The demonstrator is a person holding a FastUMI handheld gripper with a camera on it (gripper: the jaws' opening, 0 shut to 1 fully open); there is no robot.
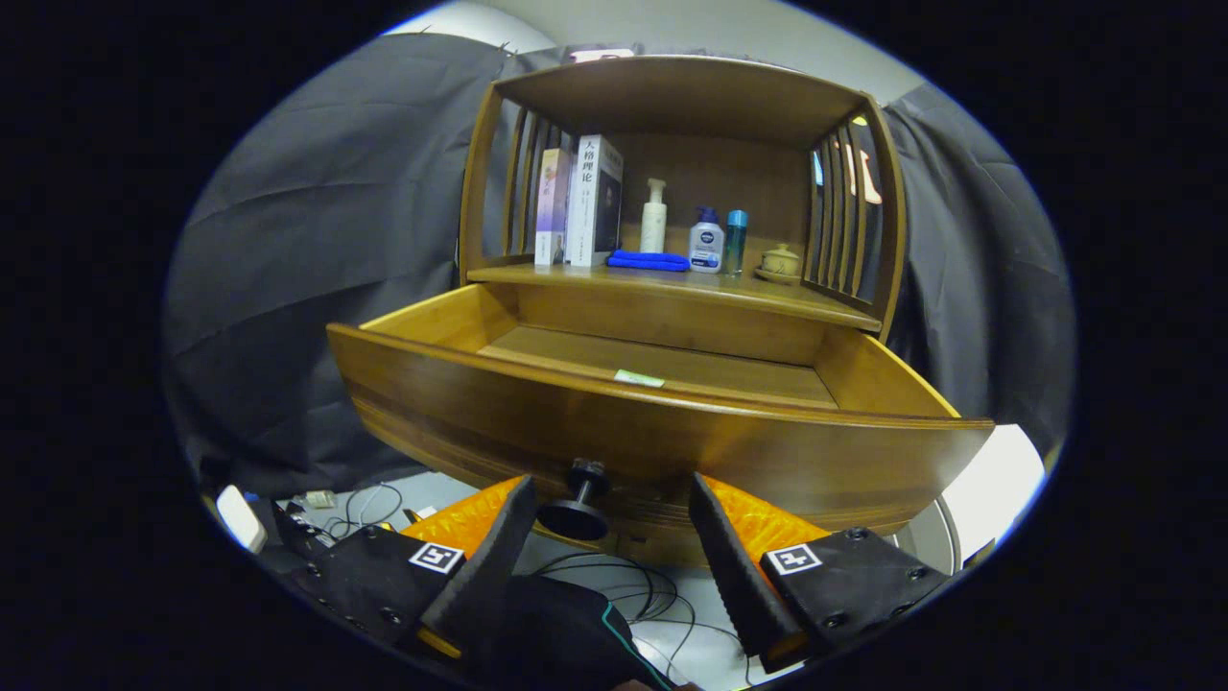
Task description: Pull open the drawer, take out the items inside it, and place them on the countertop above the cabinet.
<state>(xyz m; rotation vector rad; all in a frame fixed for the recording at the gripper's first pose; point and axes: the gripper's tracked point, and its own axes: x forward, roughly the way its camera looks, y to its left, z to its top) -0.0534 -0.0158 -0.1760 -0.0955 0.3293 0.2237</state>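
I see tongs spread apart, gripping nothing; round dark knob sits between them, nearer left finger. Glossy wooden drawer pulled open, pale slip on its floor. Bench above carries books, folded blue cloth, pump bottles.

I see the wooden drawer pulled well out of the cabinet, its curved front board facing me; its dark round knob sticks out from that front, low and left of centre; the drawer's floor looks bare apart from one small pale green item, flat, maybe a card or slip, just behind the front board near its middle; the countertop sits directly above the drawer's back, a level wooden ledge under the cabinet's roof.
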